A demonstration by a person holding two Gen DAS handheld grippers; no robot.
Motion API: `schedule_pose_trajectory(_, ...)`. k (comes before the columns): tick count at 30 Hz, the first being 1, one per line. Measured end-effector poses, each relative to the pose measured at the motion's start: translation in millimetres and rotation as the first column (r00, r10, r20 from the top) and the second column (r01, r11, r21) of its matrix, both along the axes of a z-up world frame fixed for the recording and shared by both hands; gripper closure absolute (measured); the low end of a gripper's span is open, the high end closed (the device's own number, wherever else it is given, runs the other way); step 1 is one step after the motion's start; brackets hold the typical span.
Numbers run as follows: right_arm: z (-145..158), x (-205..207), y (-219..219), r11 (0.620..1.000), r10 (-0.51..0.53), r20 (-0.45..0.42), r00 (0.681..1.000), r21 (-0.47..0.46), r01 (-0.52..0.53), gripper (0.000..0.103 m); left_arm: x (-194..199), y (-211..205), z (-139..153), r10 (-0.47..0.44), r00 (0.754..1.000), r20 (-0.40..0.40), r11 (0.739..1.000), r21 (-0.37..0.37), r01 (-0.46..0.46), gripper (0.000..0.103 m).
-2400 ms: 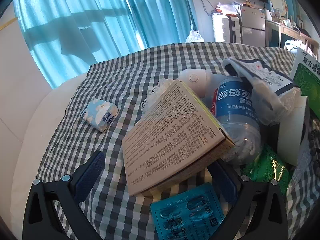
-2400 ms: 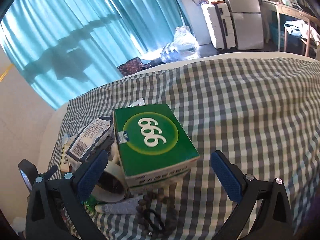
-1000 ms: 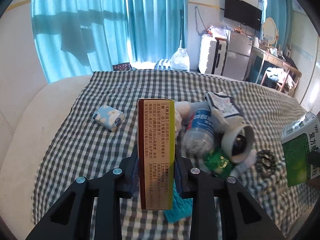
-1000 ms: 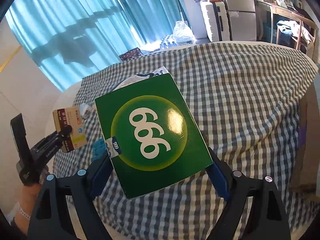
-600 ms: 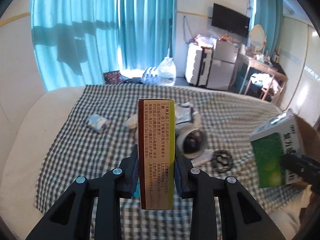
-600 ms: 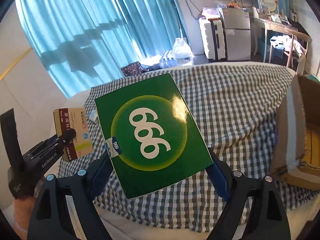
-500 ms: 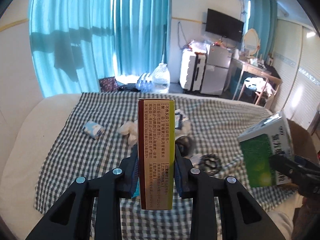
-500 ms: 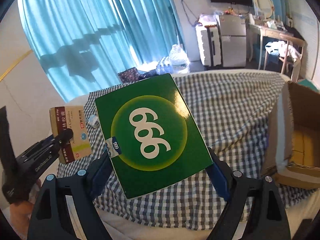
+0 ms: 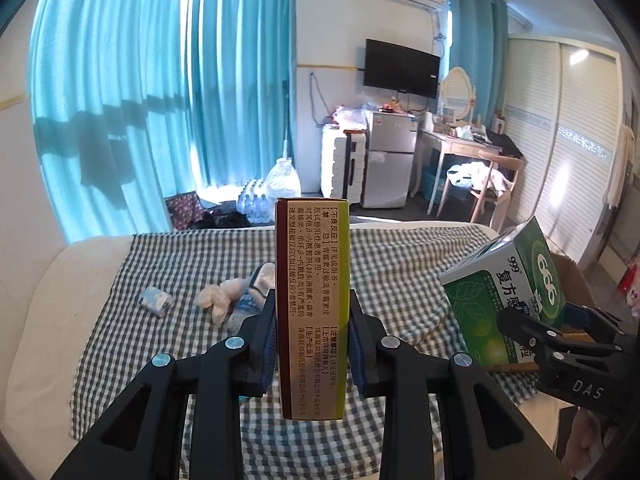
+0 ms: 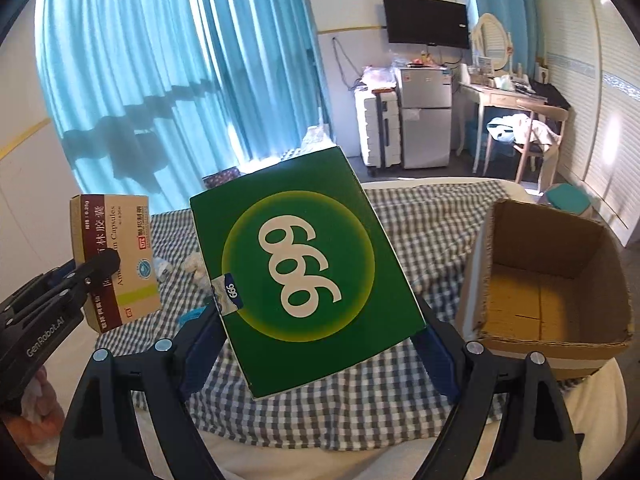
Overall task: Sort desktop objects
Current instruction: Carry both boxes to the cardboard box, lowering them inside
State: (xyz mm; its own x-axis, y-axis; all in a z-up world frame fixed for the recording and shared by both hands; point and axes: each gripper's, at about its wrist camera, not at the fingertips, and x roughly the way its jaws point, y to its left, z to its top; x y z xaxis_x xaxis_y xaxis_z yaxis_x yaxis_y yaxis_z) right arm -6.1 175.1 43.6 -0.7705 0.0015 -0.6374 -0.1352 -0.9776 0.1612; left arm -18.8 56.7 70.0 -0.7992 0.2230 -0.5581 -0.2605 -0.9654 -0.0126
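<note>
My left gripper (image 9: 312, 340) is shut on a tan and maroon capsule box (image 9: 312, 304), held upright on its narrow edge high above the bed. In the right wrist view that same capsule box (image 10: 116, 260) hangs at the left in the left gripper (image 10: 96, 268). My right gripper (image 10: 316, 344) is shut on a wide green medicine box (image 10: 304, 280) marked 999, tilted, also lifted. The left wrist view shows the green box (image 9: 508, 296) at the right, and the right gripper's fingers (image 9: 532, 328) on it. An open cardboard box (image 10: 548, 280) stands to the right.
On the checked cloth (image 9: 172, 264) lie a small blue tissue pack (image 9: 156, 300), a white crumpled wad (image 9: 218, 300), a blue-labelled bottle (image 9: 250, 304) and other small items partly hidden behind the capsule box. Teal curtains, a fridge and a desk stand beyond.
Both grippers have risen with their boxes and the bed has dropped away below. The cardboard box has come fully into the right wrist view.
</note>
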Motion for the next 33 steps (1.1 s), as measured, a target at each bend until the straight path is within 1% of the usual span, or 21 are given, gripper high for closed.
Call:
schedule_pose_trajectory(5, 12.6, 5.5, 29.9, 0.997, -0.083, -0.015, 0.996, -0.004, 0.083, 0.017, -5.3, 35.7, 3.9, -0.067, 0.998, -0.003, 0.998, 0.002, 0.067, 0.073)
schedule_pose_trajectory(8, 17.6, 8.9, 48.0, 0.993, -0.12, -0.029, 0.992, 0.012, 0.121, 0.017, -9.4, 64.5, 1.8, -0.093, 0.995, -0.02, 0.994, -0.051, 0.092, 0.073)
schedule_pose_trajectory(11, 18.9, 8.4, 70.9, 0.989, -0.149, -0.03, 0.988, -0.004, 0.149, 0.017, -16.9, 86.5, -0.9, -0.138, 0.99, -0.002, 0.99, -0.033, 0.138, 0.073)
schedule_pose_trajectory(15, 18.8, 4.2, 99.4, 0.982, -0.187, -0.023, 0.982, -0.011, 0.187, 0.017, -26.9, 121.9, -3.8, -0.196, 0.981, 0.014, 0.98, -0.032, 0.196, 0.073)
schedule_pose_trajectory(20, 16.5, 2.9, 136.1, 0.971, -0.24, -0.024, 0.971, -0.019, 0.239, 0.017, -30.0, 163.4, -3.9, -0.275, 0.961, 0.008, 0.96, -0.041, 0.275, 0.073)
schedule_pose_trajectory(26, 7.8, 12.8, 192.4, 0.949, -0.314, 0.009, 0.949, -0.029, 0.314, 0.017, -33.3, 212.7, -3.1, -0.366, 0.93, 0.025, 0.93, -0.021, 0.366, 0.073)
schedule_pose_trajectory(28, 7.2, 16.9, 210.3, 0.94, -0.34, 0.018, 0.94, -0.013, 0.341, 0.016, -33.7, 227.9, -4.7, -0.397, 0.917, 0.031, 0.918, -0.011, 0.398, 0.073)
schedule_pose_trajectory(31, 7.5, 21.9, 237.6, 0.919, -0.395, 0.031, 0.918, 0.04, 0.393, 0.016, -32.8, 252.0, -10.5, -0.44, 0.896, 0.051, 0.898, 0.005, 0.44, 0.073)
schedule_pose_trajectory(33, 4.6, 26.3, 254.3, 0.91, -0.414, 0.038, 0.909, 0.035, 0.413, 0.016, -33.3, 267.2, -13.4, -0.458, 0.887, 0.064, 0.889, 0.012, 0.458, 0.073)
